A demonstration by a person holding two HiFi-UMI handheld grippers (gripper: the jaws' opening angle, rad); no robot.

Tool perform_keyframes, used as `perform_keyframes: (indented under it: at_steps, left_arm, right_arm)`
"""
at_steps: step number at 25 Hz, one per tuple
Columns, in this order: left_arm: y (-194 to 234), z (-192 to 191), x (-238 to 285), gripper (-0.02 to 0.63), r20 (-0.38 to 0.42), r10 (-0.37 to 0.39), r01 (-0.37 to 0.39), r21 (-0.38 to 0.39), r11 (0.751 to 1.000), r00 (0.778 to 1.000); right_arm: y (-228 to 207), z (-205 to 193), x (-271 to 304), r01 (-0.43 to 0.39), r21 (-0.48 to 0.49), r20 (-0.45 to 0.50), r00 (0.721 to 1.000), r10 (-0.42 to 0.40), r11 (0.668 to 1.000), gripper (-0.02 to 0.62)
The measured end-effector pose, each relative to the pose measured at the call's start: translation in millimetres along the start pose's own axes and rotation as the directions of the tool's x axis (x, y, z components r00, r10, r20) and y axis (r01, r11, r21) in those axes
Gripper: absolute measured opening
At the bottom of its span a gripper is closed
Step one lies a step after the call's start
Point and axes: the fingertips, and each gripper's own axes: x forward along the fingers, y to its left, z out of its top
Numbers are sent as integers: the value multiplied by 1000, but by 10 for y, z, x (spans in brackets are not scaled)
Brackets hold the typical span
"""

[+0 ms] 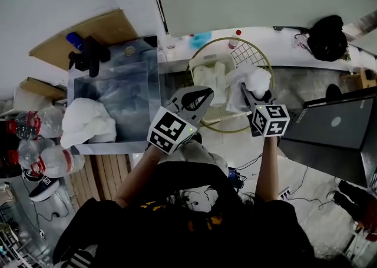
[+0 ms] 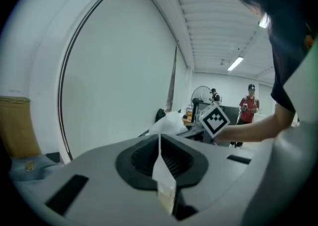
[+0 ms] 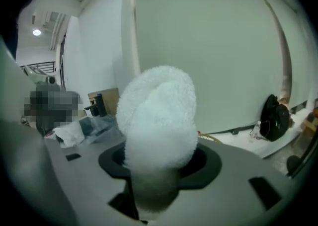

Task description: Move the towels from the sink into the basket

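The steel sink (image 1: 112, 93) sits off to the left, the round gold wire basket (image 1: 253, 55) to its right, just beyond both grippers. One crumpled towel (image 1: 87, 122) lies over the sink's near edge, and a folded towel (image 1: 211, 78) is already down in the basket.

The right gripper (image 1: 252, 95) has its jaws about half closed on a white terry towel (image 1: 250, 81), a thick bunch of which bulges up above them. It hangs over the basket's right side.

The left gripper (image 1: 206, 93) is beside it with its jaws together, holding no towel.

I'd say this cloth is light, soft and floppy, so it will sag and trail. A deep pinch into a thick fold should hold better than a grip on a thin edge.
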Motion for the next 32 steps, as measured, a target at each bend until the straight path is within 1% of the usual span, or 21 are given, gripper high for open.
perform_keyframes:
  at_steps: [3, 4, 6, 7, 9, 10, 12, 13, 14, 16, 18, 21, 23, 25, 27, 29, 32]
  left_arm:
    - [-2, -82, 199, 9, -30, -10, 10, -8, 1000, 1000]
    - [-2, -109, 266, 9, -39, -14, 13, -11, 1000, 999]
    - [-11, -151, 394, 9, -57, -25, 24, -15, 1000, 998]
    - [-11, -157, 452, 9, -63, -30, 29, -17, 999, 998]
    - [18, -183, 564, 9, -76, -36, 35, -13, 999, 996]
    - [49, -206, 620, 9, -84, -35, 34, -10, 999, 996]
    - [116, -246, 715, 9, -99, -29, 29, -7, 1000, 995]
    - [145, -262, 748, 9, -104, -25, 24, -9, 1000, 994]
    - [172, -277, 769, 9, -109, -20, 19, -14, 1000, 994]
    - [228, -317, 787, 9, -121, -5, 2, -28, 1000, 993]
    - [288, -369, 794, 9, -134, 11, -17, -42, 999, 991]
    - [363, -445, 783, 9, -150, 29, -38, -58, 998, 988]
    - [402, -488, 753, 9, -160, 39, -50, -63, 997, 986]
    - [447, -518, 719, 9, -164, 51, -63, -64, 996, 985]
    - [501, -530, 676, 9, -165, 66, -77, -62, 995, 984]
    - [550, -526, 624, 9, -160, 80, -90, -62, 994, 984]
    - [596, -488, 534, 9, -144, 98, -108, -65, 992, 985]
  right_arm:
    - [-105, -311, 262, -7, -14, -70, 998, 6, 1000, 216]
    - [-148, -419, 360, -5, -40, -102, 995, 1, 999, 218]
    - [-249, -719, 571, 1, -127, -192, 981, -26, 992, 221]
    - [-297, -917, 679, -1, -179, -249, 968, -45, 984, 224]
    - [-373, -1363, 893, -29, -285, -363, 928, -80, 958, 227]
    - [-404, -1592, 988, -55, -338, -419, 903, -98, 940, 228]
    - [-455, -2015, 1134, -119, -437, -513, 847, -138, 892, 233]
    - [-469, -2179, 1196, -153, -478, -544, 825, -155, 865, 233]
    - [-475, -2304, 1258, -182, -511, -564, 808, -168, 840, 233]
    - [-472, -2462, 1396, -224, -548, -590, 786, -182, 806, 233]
    - [-455, -2577, 1537, -258, -543, -624, 761, -178, 799, 235]
    - [-421, -2782, 1690, -296, -508, -679, 715, -165, 809, 239]
    - [-411, -2905, 1739, -305, -506, -696, 697, -173, 807, 245]
    - [-412, -2962, 1764, -302, -505, -698, 694, -177, 809, 252]
    - [-389, -2926, 1773, -293, -474, -692, 707, -146, 830, 282]
    - [-353, -2799, 1753, -264, -413, -671, 736, -95, 872, 333]
    - [-331, -2501, 1626, -188, -312, -616, 786, -48, 931, 341]
